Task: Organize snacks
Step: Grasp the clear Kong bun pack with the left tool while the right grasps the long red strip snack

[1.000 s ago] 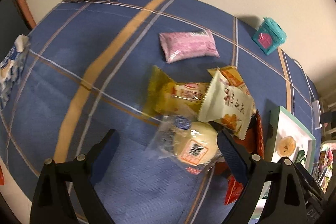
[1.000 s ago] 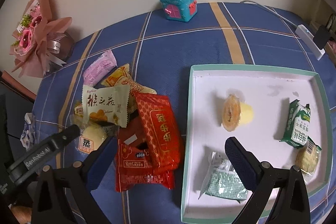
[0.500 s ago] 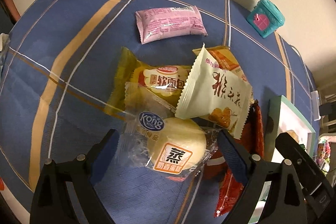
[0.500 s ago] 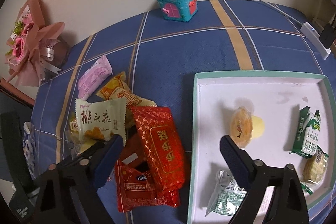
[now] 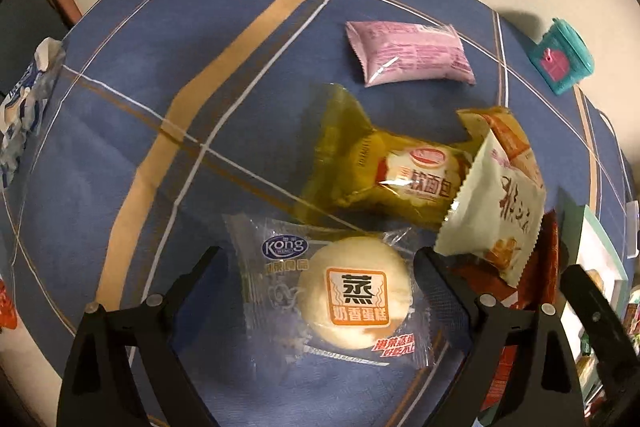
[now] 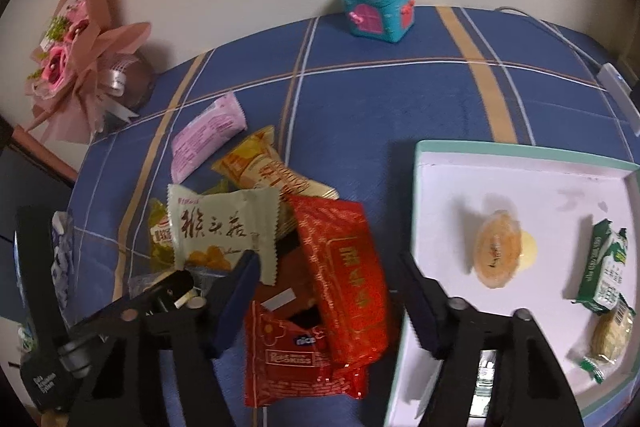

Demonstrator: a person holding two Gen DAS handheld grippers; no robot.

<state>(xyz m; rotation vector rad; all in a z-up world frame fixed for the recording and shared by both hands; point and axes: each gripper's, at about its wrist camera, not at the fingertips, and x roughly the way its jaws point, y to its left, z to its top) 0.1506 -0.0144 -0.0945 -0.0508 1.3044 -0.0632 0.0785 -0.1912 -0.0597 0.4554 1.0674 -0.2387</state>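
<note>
On the blue plaid tablecloth (image 5: 168, 79), my left gripper (image 5: 316, 263) stands spread wide astride the clear-wrapped steamed cake (image 5: 356, 297), pads apart from it. My right gripper (image 6: 328, 281) has just been closing, half-spread over the red packets (image 6: 340, 267); whether its pads touch them I cannot tell. Beside the snack pile lies the white tray (image 6: 560, 183), holding a round pastry (image 6: 498, 253) and green-wrapped snacks (image 6: 604, 267).
</note>
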